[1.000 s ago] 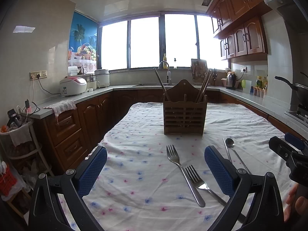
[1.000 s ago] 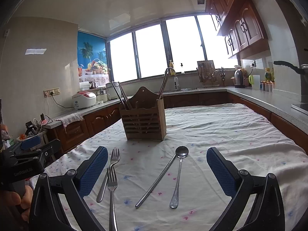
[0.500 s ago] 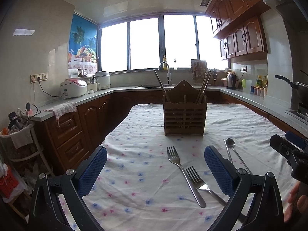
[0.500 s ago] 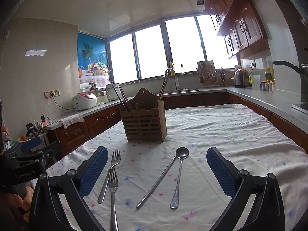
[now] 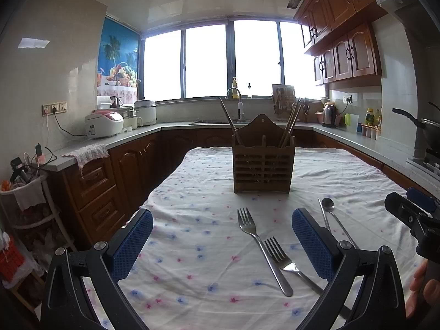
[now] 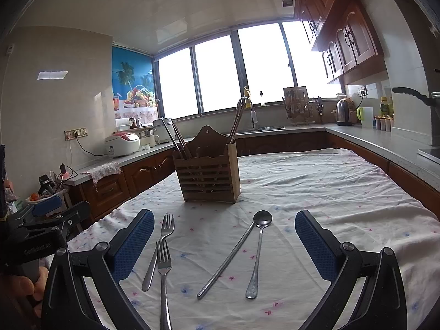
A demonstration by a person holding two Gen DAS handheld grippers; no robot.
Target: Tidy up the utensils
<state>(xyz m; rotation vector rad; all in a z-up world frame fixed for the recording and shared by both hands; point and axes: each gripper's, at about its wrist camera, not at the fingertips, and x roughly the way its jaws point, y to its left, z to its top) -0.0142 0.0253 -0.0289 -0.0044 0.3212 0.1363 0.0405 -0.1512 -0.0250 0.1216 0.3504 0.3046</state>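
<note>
A slatted wooden utensil holder stands mid-table with chopsticks in it. Two steel forks lie side by side on the flowered tablecloth. A steel spoon and a metal chopstick lie to their right. My left gripper is open and empty, above the cloth just left of the forks. My right gripper is open and empty, with the spoon and chopstick between its fingers' span, below them.
The table fills the kitchen's middle. Wooden cabinets and a counter with a rice cooker run along the left. A kettle and bottles stand on the right counter. A pan handle juts in at the right.
Both grippers have drifted only slightly; the view barely shifts. The utensils and holder have not moved.
</note>
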